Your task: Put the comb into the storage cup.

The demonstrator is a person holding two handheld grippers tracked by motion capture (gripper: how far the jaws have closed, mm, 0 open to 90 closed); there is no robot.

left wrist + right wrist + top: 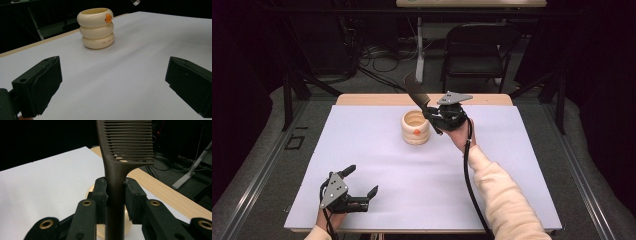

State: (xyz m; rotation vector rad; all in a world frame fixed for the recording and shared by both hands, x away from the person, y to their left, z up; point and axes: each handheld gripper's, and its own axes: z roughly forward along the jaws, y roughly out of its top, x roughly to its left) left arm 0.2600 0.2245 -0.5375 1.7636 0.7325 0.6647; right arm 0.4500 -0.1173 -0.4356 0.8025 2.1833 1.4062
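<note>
White tabletop (377, 165) lies open — comb (418, 95) clamped above cream holder (416, 128).

The high view looks forward and down from above the near edge of the white-topped bench (377, 195), taking in its whole top and the dark floor beyond. The left gripper view sits low at the near left, just over the surface, facing far and right toward the cream, three-ringed plastic holder (96, 28) at mid distance. The right gripper view rides close above that same holder (92, 192), facing the far wooden edge along a dark brown plastic comb (125, 150); all three views share the holder.
</note>
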